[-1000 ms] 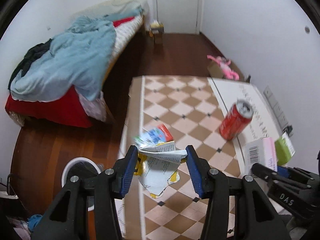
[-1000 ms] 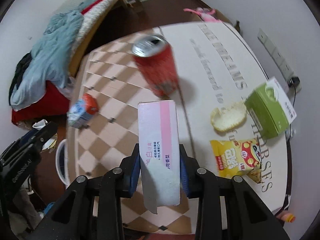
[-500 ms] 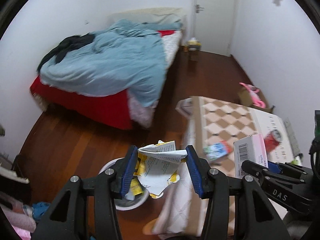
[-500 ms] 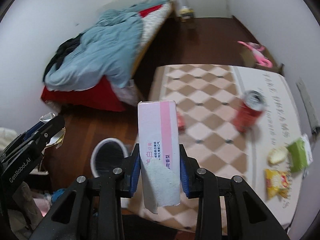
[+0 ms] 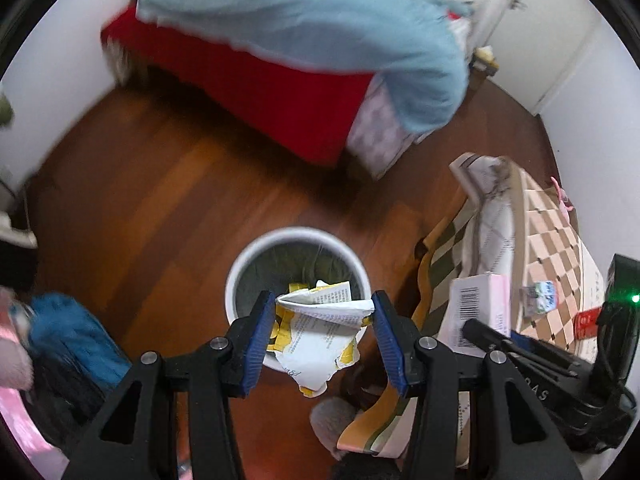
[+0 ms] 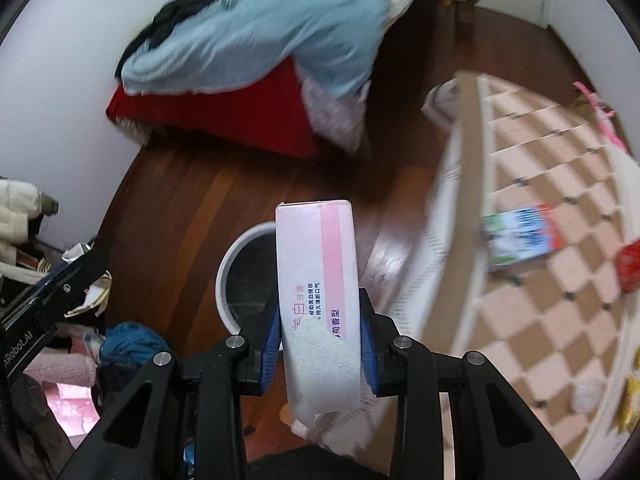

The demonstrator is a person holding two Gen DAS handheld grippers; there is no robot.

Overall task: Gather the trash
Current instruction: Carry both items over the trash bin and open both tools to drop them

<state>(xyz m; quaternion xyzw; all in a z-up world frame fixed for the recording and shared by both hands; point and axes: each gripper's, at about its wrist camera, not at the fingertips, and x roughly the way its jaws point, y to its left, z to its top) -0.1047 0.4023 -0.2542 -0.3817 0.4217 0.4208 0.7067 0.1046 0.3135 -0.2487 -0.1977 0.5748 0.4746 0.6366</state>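
My left gripper (image 5: pixel 323 306) is shut on a crumpled white and yellow wrapper (image 5: pixel 320 328) and hangs over the near rim of a white trash bin (image 5: pixel 256 258) that stands on the wooden floor. My right gripper (image 6: pixel 319 316) is shut on a long pink and white carton (image 6: pixel 316 276); the same bin (image 6: pixel 228 264) shows just behind and left of it. In the left wrist view that pink carton (image 5: pixel 476 304) appears at the right. In the right wrist view the left gripper's fingers (image 6: pixel 76 276) with the wrapper appear at the left edge.
A checkered mat (image 6: pixel 560 240) lies on the floor to the right with a blue carton (image 6: pixel 520 238), a red can (image 6: pixel 630 266) and snack packets on it. A bed (image 5: pixel 280 80) with a light blue blanket stands behind. Clothes (image 6: pixel 128 340) are piled at the left.
Both grippers have swung left off the mat, each with its item, and now hang at the white bin. The bin has come from the lower left edge to the middle.
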